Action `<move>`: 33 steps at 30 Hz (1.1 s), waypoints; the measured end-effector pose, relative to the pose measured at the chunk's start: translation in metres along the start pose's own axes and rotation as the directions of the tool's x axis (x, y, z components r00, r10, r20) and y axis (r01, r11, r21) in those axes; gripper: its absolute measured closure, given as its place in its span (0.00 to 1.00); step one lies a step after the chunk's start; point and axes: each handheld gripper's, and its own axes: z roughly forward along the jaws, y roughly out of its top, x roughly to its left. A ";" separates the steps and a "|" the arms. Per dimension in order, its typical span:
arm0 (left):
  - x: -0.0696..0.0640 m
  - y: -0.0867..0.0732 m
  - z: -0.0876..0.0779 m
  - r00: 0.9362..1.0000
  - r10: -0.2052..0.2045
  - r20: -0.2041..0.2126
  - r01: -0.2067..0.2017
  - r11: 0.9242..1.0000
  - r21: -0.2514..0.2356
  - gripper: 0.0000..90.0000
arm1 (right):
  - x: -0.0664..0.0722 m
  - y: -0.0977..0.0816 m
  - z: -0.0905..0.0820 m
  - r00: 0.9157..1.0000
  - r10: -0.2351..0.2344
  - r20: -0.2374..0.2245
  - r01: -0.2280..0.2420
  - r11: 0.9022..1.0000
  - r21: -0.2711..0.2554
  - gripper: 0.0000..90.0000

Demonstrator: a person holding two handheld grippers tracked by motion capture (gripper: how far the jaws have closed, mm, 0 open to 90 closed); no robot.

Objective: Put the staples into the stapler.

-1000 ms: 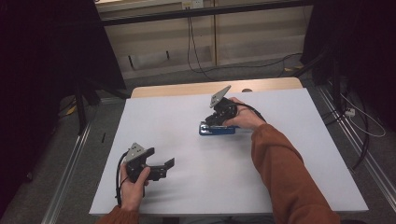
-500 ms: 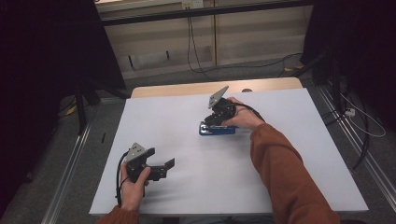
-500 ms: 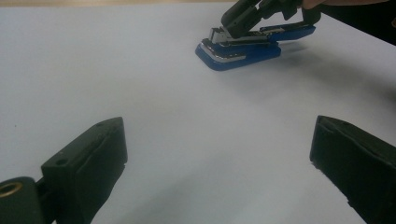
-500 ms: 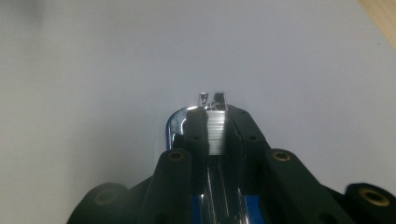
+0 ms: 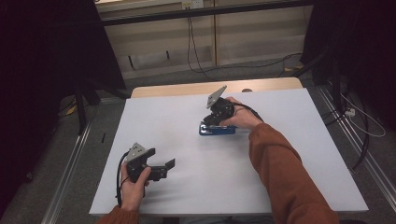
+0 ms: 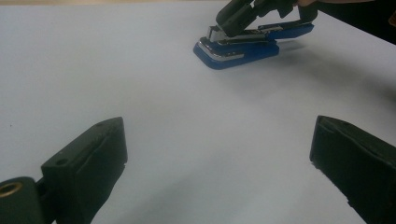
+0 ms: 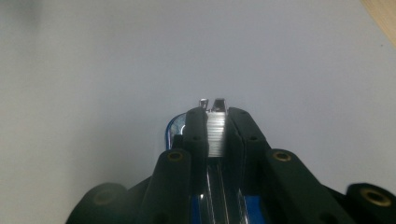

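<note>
blue stapler point(image 5: 217, 130) clamped, seemingly on staples, by right hand-held gripper point(image 5: 211, 122).

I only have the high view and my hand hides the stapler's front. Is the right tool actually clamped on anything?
Observer: Yes. In the right gripper view the right tool is shut on a ridged silver strip, seemingly staples, at the front of the blue stapler.
Operator: Is the stapler lifted?
Observer: No. The left gripper view shows its base resting flat on the white table.
Operator: And the left tool?
Observer: The left tool is open, jaws wide apart, with nothing between them.
</note>
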 end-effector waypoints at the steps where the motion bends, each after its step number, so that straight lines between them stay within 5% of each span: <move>1: 0.000 0.000 0.000 1.000 0.000 0.000 0.000 1.000 0.000 0.05 | 0.000 0.000 0.000 1.000 0.002 -0.001 -0.002 1.000 0.000 0.87; 33: 0.000 0.000 0.000 1.000 0.000 0.008 0.000 1.000 0.000 0.05 | -0.001 0.001 0.001 1.000 0.029 0.003 -0.029 0.999 -0.022 0.83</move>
